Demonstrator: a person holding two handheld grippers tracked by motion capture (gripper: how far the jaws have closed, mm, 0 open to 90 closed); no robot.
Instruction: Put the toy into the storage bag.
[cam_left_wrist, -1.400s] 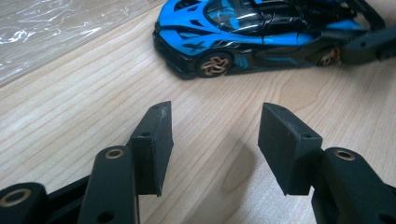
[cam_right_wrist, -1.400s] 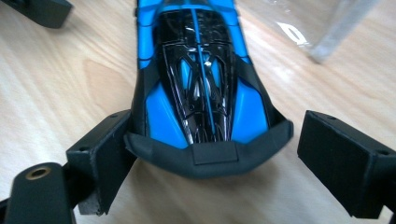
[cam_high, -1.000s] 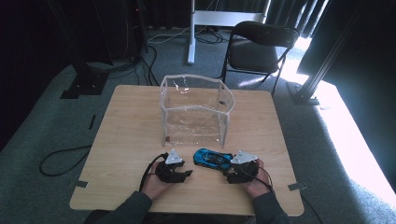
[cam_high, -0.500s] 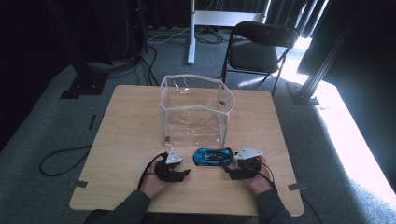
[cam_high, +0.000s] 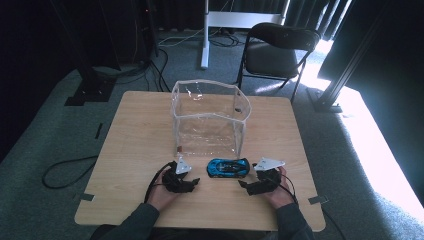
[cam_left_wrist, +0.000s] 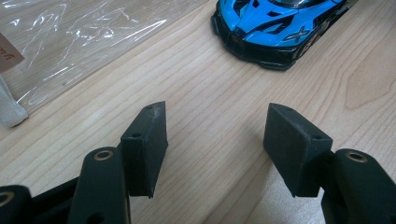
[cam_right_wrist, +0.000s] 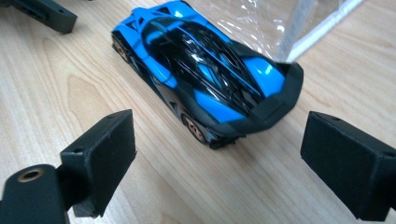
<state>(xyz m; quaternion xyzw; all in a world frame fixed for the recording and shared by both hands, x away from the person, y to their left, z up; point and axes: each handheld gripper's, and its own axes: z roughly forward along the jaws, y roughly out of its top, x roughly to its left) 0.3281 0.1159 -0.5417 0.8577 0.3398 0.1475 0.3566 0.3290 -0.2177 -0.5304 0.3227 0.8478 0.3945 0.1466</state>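
Right gripper view: toy car (cam_right_wrist: 205, 84) blue w/ black roof, upright.

R gripper (cam_high: 243, 186) off car (cam_high: 228, 166) (jaws wider)

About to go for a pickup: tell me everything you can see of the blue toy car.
The blue and black toy sports car looks like glossy plastic, with a dark canopy, black rear bumper and bronze wheels. It sits upright on its wheels on the wooden table, just in front of the clear plastic box, between both open claws. Neither claw touches it.
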